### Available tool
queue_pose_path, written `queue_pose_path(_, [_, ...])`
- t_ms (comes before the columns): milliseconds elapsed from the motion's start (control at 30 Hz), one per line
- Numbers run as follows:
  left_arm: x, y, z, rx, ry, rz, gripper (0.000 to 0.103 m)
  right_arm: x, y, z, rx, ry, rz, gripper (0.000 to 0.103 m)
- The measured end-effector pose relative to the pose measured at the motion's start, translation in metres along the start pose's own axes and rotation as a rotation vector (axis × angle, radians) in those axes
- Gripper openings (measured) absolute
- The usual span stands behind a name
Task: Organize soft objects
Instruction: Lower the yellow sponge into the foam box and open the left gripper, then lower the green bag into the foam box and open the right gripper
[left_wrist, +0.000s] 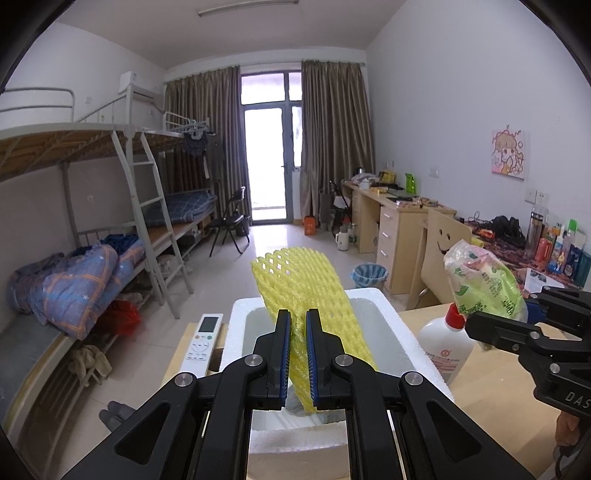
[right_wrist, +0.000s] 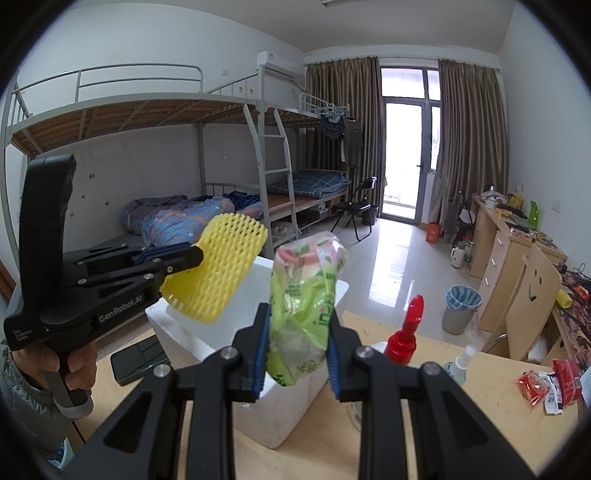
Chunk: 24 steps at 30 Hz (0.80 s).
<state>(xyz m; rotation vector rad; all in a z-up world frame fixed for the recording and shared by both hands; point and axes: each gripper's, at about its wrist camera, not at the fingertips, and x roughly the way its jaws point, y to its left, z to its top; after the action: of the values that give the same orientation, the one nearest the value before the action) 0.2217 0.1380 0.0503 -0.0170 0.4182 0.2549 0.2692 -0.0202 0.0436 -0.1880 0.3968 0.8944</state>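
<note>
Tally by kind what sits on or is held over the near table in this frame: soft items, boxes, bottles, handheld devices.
Soft items: 2, yellow foam net, green plastic pack
Boxes: 1, white foam box
Bottles: 2, red-capped bottle, small spray bottle
Handheld devices: 2, remote control, phone
Total: 7

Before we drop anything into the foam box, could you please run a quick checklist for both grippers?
1. Left gripper shut on yellow foam net: ok.
2. Right gripper shut on green plastic bag: ok.
3. Net held over white foam box: ok.
4. Bag over the box opening: cannot tell.
5. Box interior free: cannot tell, partly hidden.
6. Red-capped bottle standing clear of the bag: ok.
</note>
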Motion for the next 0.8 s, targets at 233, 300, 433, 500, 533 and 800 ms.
queue_pose_path(233, [0.010, -0.002, 0.002, 0.011, 0.020, 0.005, 0.009, 0.002, 0.001, 0.002, 0.004, 0.002, -0.007, 0.031])
queue_pose_path(300, [0.014, -0.002, 0.002, 0.011, 0.028, -0.003, 0.009, 0.003, 0.000, 0.003, 0.007, 0.004, -0.008, 0.031])
queue_pose_path(433, [0.016, 0.001, 0.002, 0.016, 0.041, 0.002, 0.019, 0.002, -0.001, 0.003, 0.010, 0.003, -0.012, 0.031])
queue_pose_path(500, [0.015, 0.003, 0.002, 0.013, 0.035, 0.009, 0.041, 0.002, 0.000, 0.003, 0.009, 0.003, -0.011, 0.031])
queue_pose_path(533, [0.014, 0.003, 0.002, 0.010, 0.030, 0.013, 0.061, 0.002, 0.000, 0.002, 0.009, 0.003, -0.014, 0.031])
queue_pose_path(800, [0.003, 0.006, 0.003, -0.016, -0.026, 0.041, 0.100, 0.002, -0.001, 0.002, 0.011, 0.005, -0.016, 0.031])
